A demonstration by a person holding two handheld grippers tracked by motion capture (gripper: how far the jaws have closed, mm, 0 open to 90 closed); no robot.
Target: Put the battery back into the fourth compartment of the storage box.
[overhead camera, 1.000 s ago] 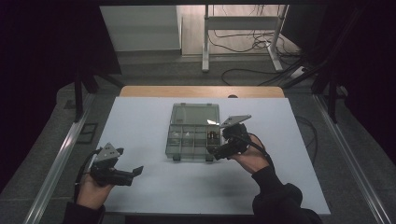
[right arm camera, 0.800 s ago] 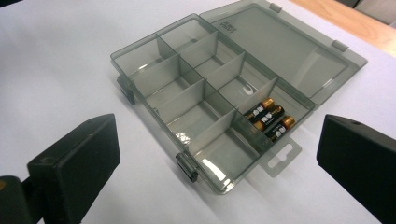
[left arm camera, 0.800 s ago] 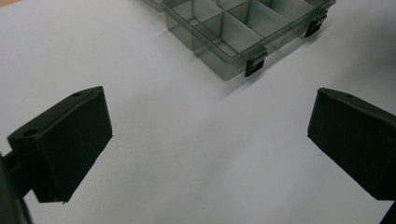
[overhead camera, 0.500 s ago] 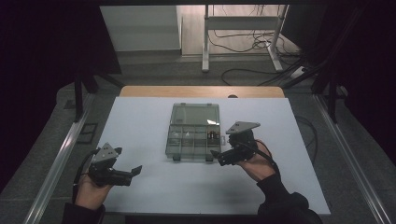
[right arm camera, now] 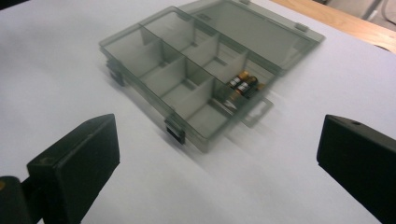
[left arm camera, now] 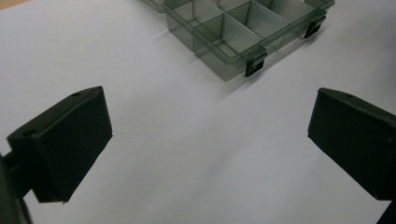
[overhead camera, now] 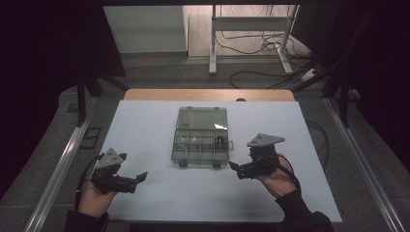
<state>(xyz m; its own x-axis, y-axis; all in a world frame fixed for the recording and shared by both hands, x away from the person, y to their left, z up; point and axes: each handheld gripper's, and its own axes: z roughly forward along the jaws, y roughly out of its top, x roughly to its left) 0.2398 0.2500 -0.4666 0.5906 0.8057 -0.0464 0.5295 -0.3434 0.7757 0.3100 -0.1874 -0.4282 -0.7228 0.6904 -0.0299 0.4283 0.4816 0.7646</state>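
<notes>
My left claw and my right claw both hang released over the counter, each with its matte black, blocky jaws spread wide and nothing between them. The thing nearest them is the organizer box, a smoky, see-through grey plastic case, rectangular, with thin straight partition walls that cut its tray into small square and oblong cells. Its flat lid lies folded back toward twelve o'clock, and two small dark latches sit on the front wall that faces me at six o'clock. In the cell at the box's three o'clock end lie two batteries, short cylinders, black with gold bands, side by side and touching. The box sits in the middle of the counter, just beside my right claw, at about ten o'clock from it, and at about two o'clock from my left claw, well apart. The counter is a smooth, pale white sheet with a strip of wood along its far edge and metal rails along both sides. Beyond it the room is dark, with a grey floor, a white metal stand and loose cables at twelve o'clock. With its lid open, the box's long axis runs from six to twelve o'clock; the tray alone runs nine to three.
</notes>
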